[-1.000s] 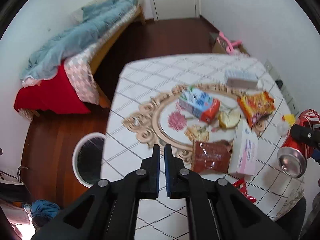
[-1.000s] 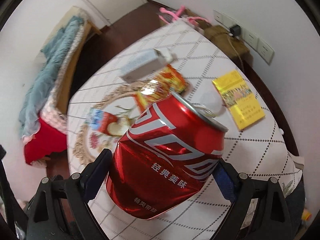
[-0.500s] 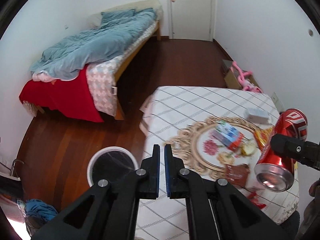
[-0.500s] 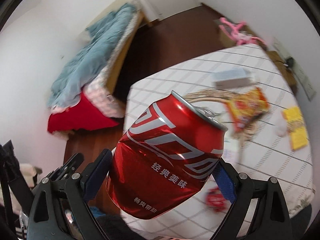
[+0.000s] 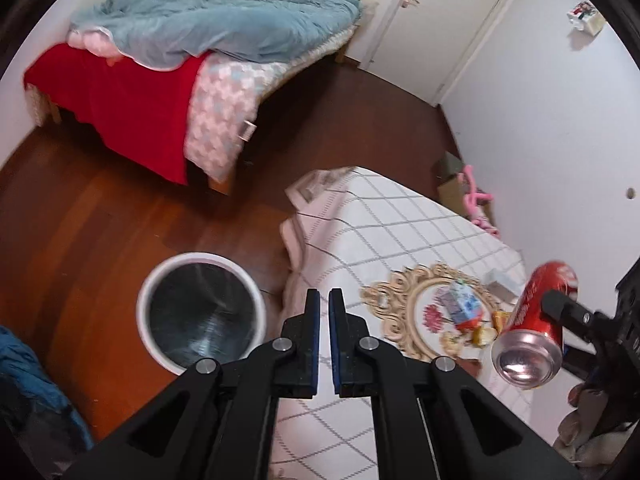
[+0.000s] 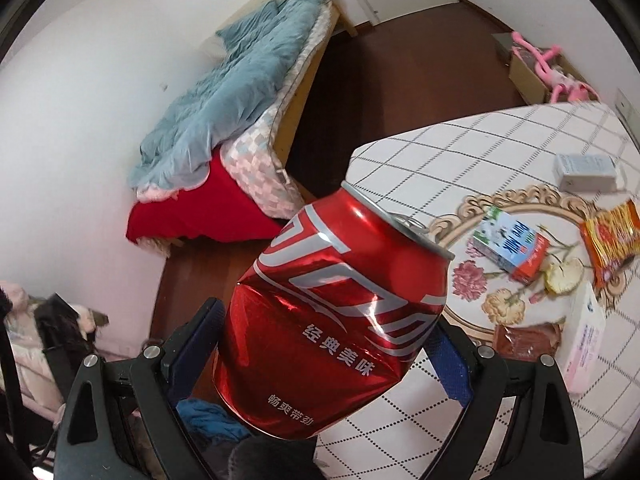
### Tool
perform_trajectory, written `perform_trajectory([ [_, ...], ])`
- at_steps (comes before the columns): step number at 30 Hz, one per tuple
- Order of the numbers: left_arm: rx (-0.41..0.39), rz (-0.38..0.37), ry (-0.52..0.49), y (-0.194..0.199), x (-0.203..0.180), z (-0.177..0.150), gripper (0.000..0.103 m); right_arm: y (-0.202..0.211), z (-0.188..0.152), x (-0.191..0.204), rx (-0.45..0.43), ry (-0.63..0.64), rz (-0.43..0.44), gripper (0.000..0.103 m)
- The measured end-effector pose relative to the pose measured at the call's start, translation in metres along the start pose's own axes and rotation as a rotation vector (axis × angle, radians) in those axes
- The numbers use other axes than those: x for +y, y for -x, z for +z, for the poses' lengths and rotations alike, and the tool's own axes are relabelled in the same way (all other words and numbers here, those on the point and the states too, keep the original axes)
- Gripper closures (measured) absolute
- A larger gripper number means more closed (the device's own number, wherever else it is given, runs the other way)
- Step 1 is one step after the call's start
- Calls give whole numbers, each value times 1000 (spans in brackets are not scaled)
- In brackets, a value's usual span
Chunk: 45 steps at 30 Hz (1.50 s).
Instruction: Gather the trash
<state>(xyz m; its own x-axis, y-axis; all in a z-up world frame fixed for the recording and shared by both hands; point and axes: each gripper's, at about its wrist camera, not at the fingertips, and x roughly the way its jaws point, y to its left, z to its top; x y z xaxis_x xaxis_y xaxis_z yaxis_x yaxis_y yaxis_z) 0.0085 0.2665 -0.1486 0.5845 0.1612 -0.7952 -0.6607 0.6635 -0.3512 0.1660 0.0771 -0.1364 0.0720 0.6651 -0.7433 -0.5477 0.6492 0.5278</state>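
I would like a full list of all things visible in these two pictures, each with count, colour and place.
soda can: one, red, dented, clamped in the right gripper
trash bin: one, white rim, dark inside, on the floor beside the table
table: one, white checked cloth
carton: one, blue, white and red, mid-table
snack wrapper: one, orange-red, right of the carton
brown packet: one, near table edge
white box: one, far side of the table
bed: one, blue duvet, red sheet, by the wall
left gripper: one, black, shut, empty
right gripper: one, black, blue pads
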Motion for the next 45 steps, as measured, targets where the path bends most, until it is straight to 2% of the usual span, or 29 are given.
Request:
perform_trajectory([
  [2,25,-64,-11,-9,-14,-5,101,13,-3,-17,-20,-30,-17,8],
  [4,68,-159,-10,-24,-34,-13,101,27,-8,-40,-37,-61,-43,8],
  [8,157,-332,-15,-51,-72,-30,101,57,-24,-102,-52,-144,-110,8],
  [11,213,-373,-69,-72,-110,-48,101,77,-40,-148,-67,-208,-167,8],
  [13,245,-334,-127,-85,-133,-59,100,87,-49,-177,-74,-252,-191,8],
  [17,297,-186,-260,-120,-171,-84,99,97,-63,-224,-79,-323,-228,8],
  [21,375,-83,-268,-158,-173,-103,95,95,-64,-254,-82,-343,-277,8],
  [22,371,-67,-263,-162,-173,-105,87,96,-64,-262,-82,-347,-284,8],
  [23,371,-47,-263,-169,-173,-109,73,94,-63,-269,-82,-355,-291,8],
  [25,376,-33,-262,-178,-173,-115,58,89,-62,-278,-77,-365,-303,8],
  [29,383,-29,-256,-185,-173,-126,37,74,-60,-295,-42,-389,-319,8],
  [36,365,-78,-214,-170,-183,-123,37,59,-59,-307,11,-387,-405,8],
  [39,385,-100,-218,-172,-194,-129,37,57,-58,-309,21,-375,-433,8],
  [45,414,-36,-288,-198,-223,-143,38,51,-57,-313,39,-369,-474,8],
])
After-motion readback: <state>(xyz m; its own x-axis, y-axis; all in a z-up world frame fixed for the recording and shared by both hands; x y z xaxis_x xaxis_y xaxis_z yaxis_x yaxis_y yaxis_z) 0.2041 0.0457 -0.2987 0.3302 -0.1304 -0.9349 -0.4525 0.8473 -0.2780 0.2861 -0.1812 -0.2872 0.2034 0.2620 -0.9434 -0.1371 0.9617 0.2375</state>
